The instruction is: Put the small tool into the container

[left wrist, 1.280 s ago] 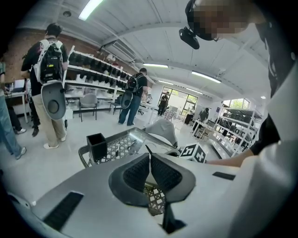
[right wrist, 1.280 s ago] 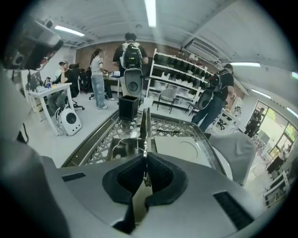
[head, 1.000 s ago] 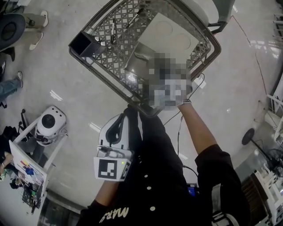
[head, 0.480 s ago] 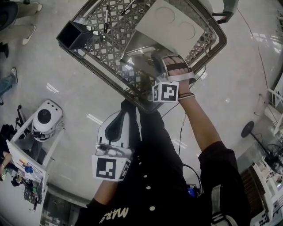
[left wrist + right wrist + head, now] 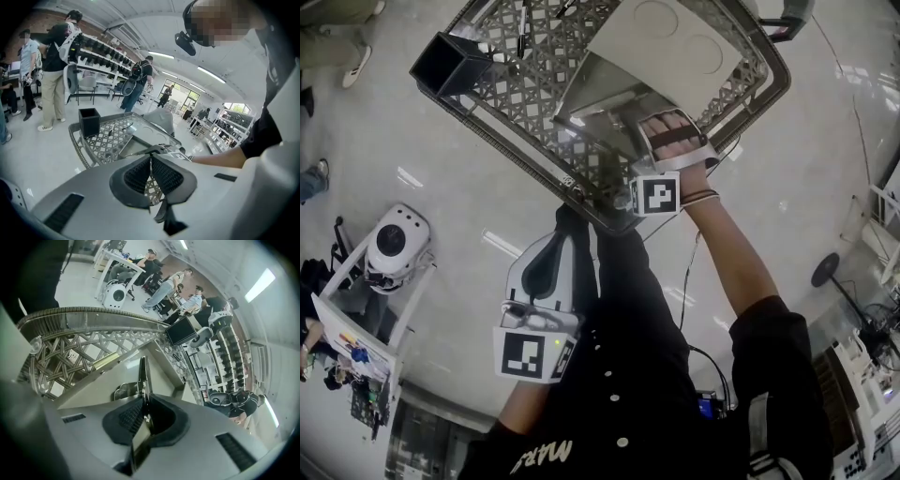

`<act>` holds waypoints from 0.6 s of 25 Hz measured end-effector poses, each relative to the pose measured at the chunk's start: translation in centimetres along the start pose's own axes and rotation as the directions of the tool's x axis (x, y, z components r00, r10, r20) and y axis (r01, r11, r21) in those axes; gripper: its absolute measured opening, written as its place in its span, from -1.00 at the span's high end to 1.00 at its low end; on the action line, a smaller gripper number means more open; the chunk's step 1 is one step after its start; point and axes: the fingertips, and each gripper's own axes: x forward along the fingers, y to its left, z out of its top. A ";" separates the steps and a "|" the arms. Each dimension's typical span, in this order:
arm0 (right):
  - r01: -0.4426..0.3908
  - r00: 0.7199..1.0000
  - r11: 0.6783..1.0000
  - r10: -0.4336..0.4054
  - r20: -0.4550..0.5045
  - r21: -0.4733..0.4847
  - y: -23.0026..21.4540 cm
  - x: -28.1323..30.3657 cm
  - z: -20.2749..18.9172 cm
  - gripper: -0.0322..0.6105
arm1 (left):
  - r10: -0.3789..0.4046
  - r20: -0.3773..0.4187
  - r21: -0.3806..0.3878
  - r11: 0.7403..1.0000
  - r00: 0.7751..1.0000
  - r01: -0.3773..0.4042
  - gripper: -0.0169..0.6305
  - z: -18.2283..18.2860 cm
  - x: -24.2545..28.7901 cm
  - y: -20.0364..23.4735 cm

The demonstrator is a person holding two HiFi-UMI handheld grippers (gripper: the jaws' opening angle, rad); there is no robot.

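Observation:
A lattice table (image 5: 534, 169) carries a shallow steel tray (image 5: 600, 94) and, at its far left corner, a black square box (image 5: 441, 64). My right gripper (image 5: 630, 131) reaches down into the tray. In the right gripper view its jaws (image 5: 144, 397) are opening, with a thin flat metal tool (image 5: 142, 376) standing edge-on between the pads, still touching them, just above the tray floor (image 5: 164, 369). My left gripper (image 5: 546, 281) hangs low by the table's near corner. It is shut and empty (image 5: 150, 157), pointing towards the table.
A white board with two round recesses (image 5: 675, 42) lies beyond the tray. Slim dark tools (image 5: 523, 42) rest on the lattice near the box. A white machine on a cart (image 5: 394, 248) stands at the left. People stand around (image 5: 56, 70), in front of shelving.
The table has slid up and left in the head view. My right gripper stays over the tray with the tool. The left gripper has not moved.

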 end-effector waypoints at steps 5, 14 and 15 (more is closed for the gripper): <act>0.009 1.000 1.000 -0.009 0.013 0.012 0.2 0.0 0.0 0.80 | 0.002 -0.002 -0.008 1.000 1.000 -0.002 0.83 -0.2 0.1 0.2; -0.011 1.000 0.999 0.010 0.022 0.051 0.0 -0.2 -0.2 0.76 | -0.004 0.006 0.004 1.000 1.000 0.004 0.83 0.8 -0.1 0.0; -0.013 1.000 0.998 0.012 0.022 0.054 0.0 -0.2 -0.2 0.75 | -0.004 0.009 0.006 1.000 1.000 0.004 0.83 0.9 -0.1 0.0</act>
